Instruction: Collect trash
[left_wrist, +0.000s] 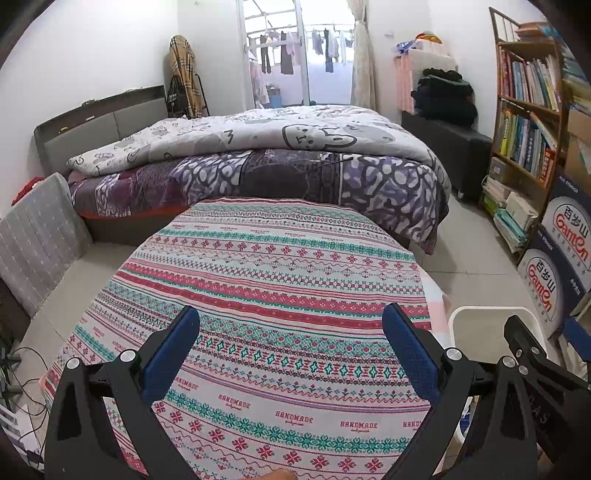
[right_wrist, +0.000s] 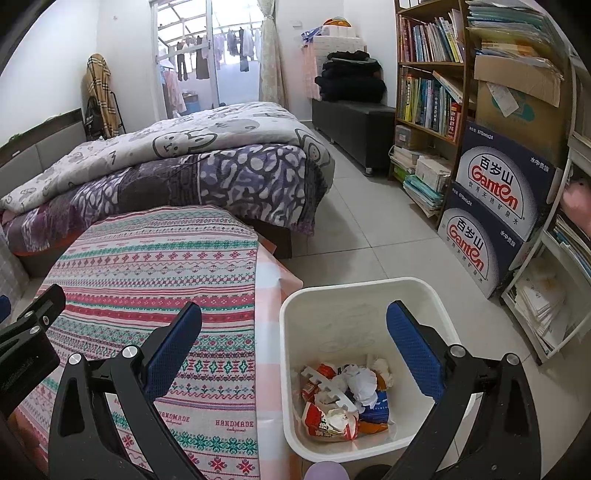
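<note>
The right gripper (right_wrist: 293, 334) is hovering with its blue-padded fingers (right_wrist: 173, 345) spread wide and holding nothing; its left finger is overlapping the table edge in view while its right finger is sitting above the white trash bin (right_wrist: 369, 295). The bin is standing on the tiled floor (right_wrist: 369, 221), just beside the table's right edge. Inside it, the trash (right_wrist: 343, 398) is lying in a heap on the bottom: crumpled white paper, red and white snack wrappers, a blue packet and a white notched plastic piece.

The left gripper (left_wrist: 291, 341) is hovering over the patterned tablecloth (left_wrist: 280, 266), its jaws likewise standing wide apart and gripping nothing. The cloth, banded in red and teal and printed with HANDMADE, is covering the tabletop; a pink checked underlayer (right_wrist: 273, 280) is showing along the right edge. In the left wrist view, the rim of the bin is appearing at lower right, partly hidden behind the black frame of the other gripper.

Beyond the table, a bed (left_wrist: 258, 155) with a cartoon-print quilt is filling the middle of the room. A wooden bookshelf (right_wrist: 428, 74) and two stacked Ganten water cartons (right_wrist: 498, 206) are lining the right wall
</note>
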